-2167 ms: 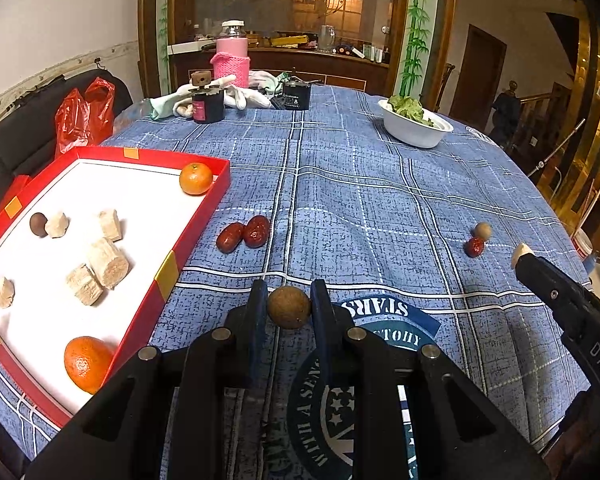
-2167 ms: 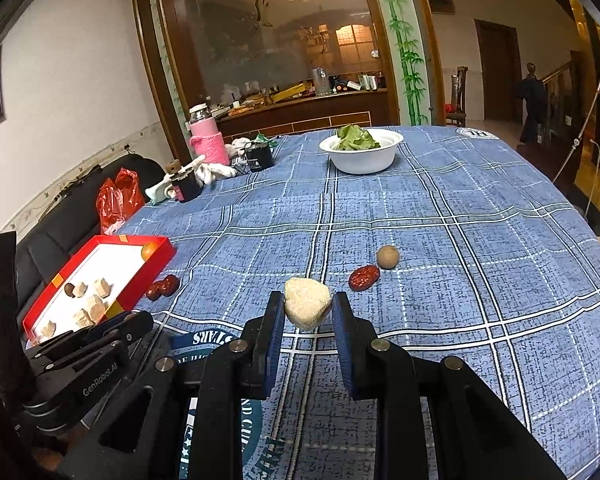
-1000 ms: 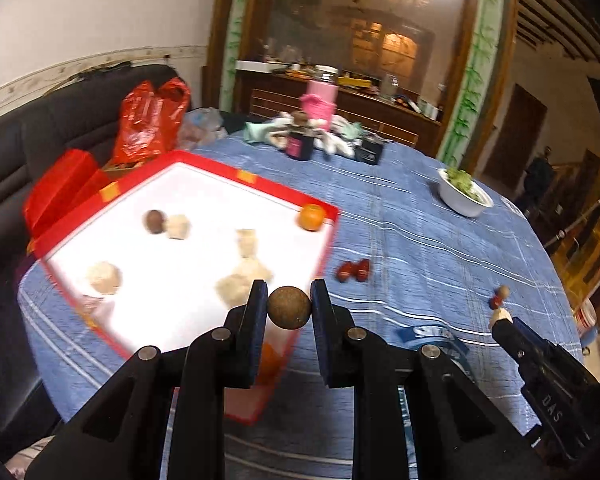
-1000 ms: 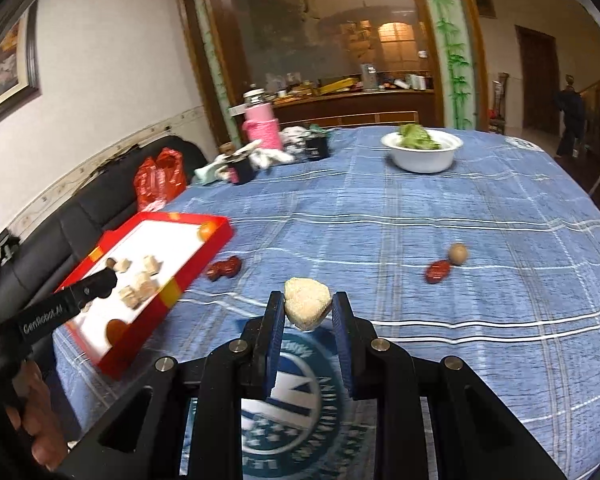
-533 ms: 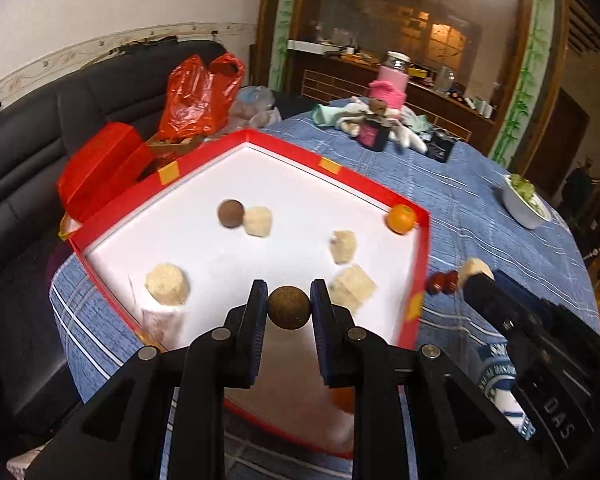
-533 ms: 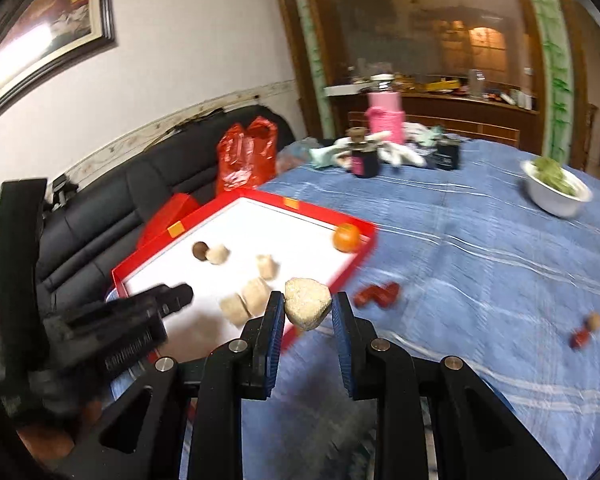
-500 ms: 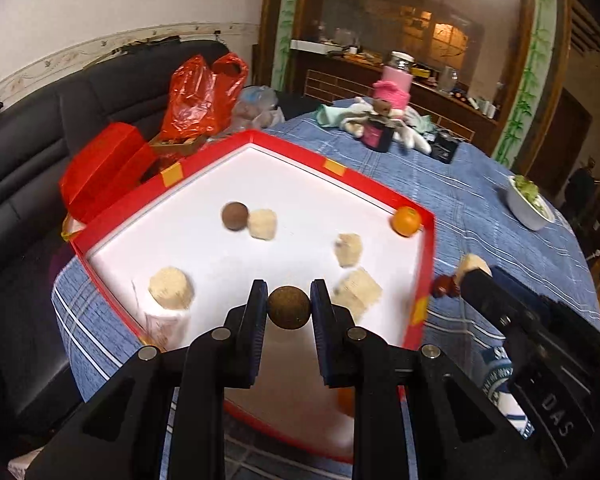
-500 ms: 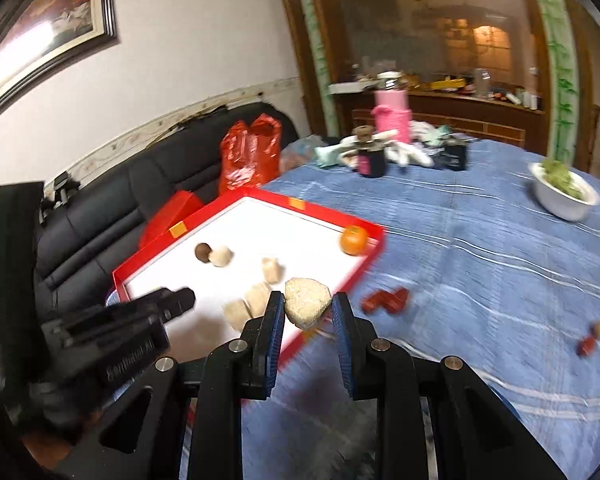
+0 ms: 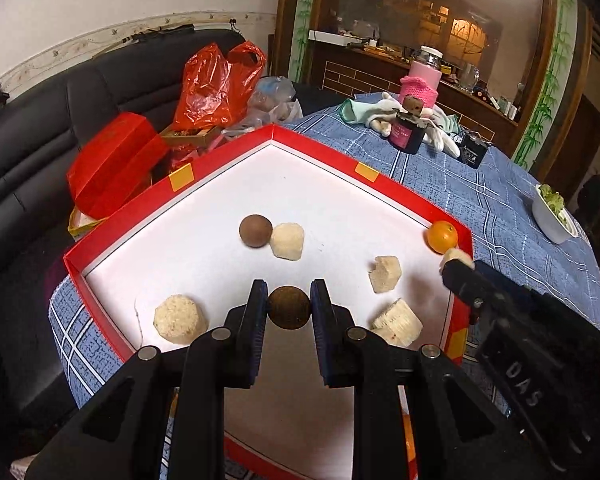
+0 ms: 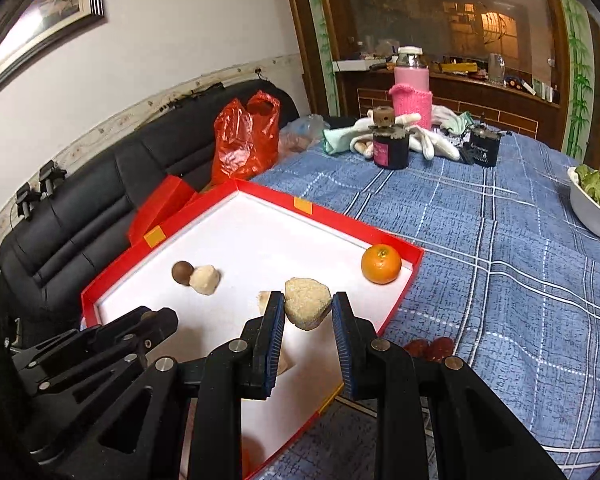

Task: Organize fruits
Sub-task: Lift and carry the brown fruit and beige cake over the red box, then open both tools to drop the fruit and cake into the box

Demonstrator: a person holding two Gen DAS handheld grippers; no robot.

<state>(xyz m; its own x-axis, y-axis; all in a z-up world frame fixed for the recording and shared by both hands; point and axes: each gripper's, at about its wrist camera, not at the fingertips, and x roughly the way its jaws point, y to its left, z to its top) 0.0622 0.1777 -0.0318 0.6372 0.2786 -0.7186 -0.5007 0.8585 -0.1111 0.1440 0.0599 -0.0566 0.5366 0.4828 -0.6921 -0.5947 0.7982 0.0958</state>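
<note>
My left gripper point(image 9: 289, 307) is shut on a small brown round fruit point(image 9: 289, 312) and holds it above the red tray point(image 9: 312, 151). My right gripper point(image 10: 307, 312) is shut on a pale beige chunk point(image 10: 307, 307) and holds it above the tray's point(image 10: 396, 243) right part. The tray's white floor holds a brown ball point(image 9: 255, 231), several beige chunks point(image 9: 287, 241) and an orange point(image 9: 442, 236), also seen in the right wrist view point(image 10: 381, 263). The right gripper shows in the left wrist view point(image 9: 456, 264) at the tray's right edge.
Two red dates point(image 10: 430, 349) lie on the blue checked tablecloth point(image 10: 500, 280) beside the tray. A white bowl of greens point(image 10: 594, 204), a pink bottle point(image 10: 412, 92), a dark jar point(image 10: 390, 144) and gloves stand at the back. A black sofa with a red bag point(image 10: 244, 140) is to the left.
Both grippers have carried their loads from the table's middle leftward to above the tray. In the last half second both came slightly closer to the tray.
</note>
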